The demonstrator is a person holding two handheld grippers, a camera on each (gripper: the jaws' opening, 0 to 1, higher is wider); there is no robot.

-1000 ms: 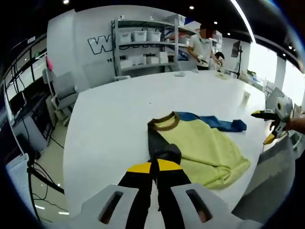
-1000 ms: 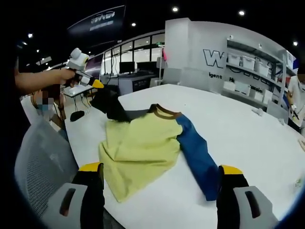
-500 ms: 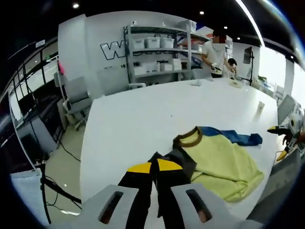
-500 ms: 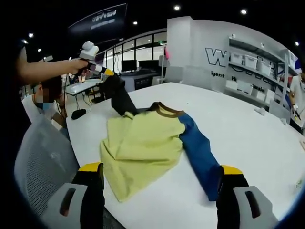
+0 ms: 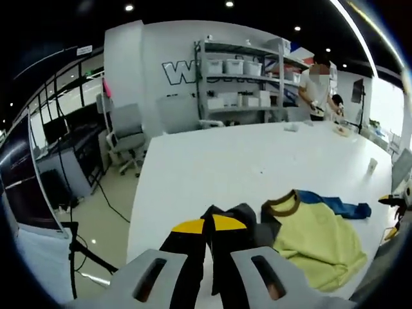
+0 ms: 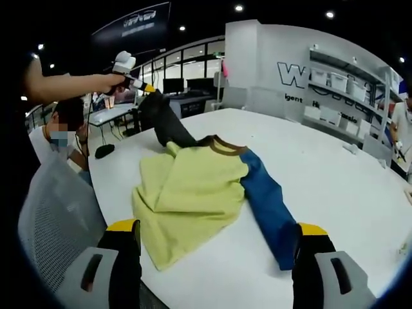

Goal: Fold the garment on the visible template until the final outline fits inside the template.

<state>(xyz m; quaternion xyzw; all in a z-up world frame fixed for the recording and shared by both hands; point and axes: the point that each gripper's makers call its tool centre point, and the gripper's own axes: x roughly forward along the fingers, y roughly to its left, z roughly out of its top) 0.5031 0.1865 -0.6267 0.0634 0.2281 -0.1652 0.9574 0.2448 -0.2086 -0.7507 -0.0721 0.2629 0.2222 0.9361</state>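
A yellow garment (image 6: 190, 193) with a brown collar, a blue sleeve (image 6: 267, 209) and a dark grey sleeve (image 6: 168, 127) lies on the white table (image 6: 322, 174). My left gripper (image 5: 208, 226) is shut on the dark sleeve (image 5: 235, 222) and holds it raised and stretched away from the body (image 5: 315, 241). In the right gripper view the left gripper (image 6: 149, 90) shows at upper left, held by a hand. My right gripper (image 6: 215, 233) stands open near the table's near edge, above the garment's hem, with nothing between its jaws.
Shelving with white bins (image 5: 241, 80) stands behind the table, and a person (image 5: 317, 84) works at its far end. An office chair (image 5: 125, 138) is at the left side. A mesh chair (image 6: 55, 222) and a seated person (image 6: 61, 138) are close to the near table edge.
My left gripper has lifted and pulled the dark sleeve farther up and away from the garment's body, stretching it out. The right gripper has stayed open and nearly still.
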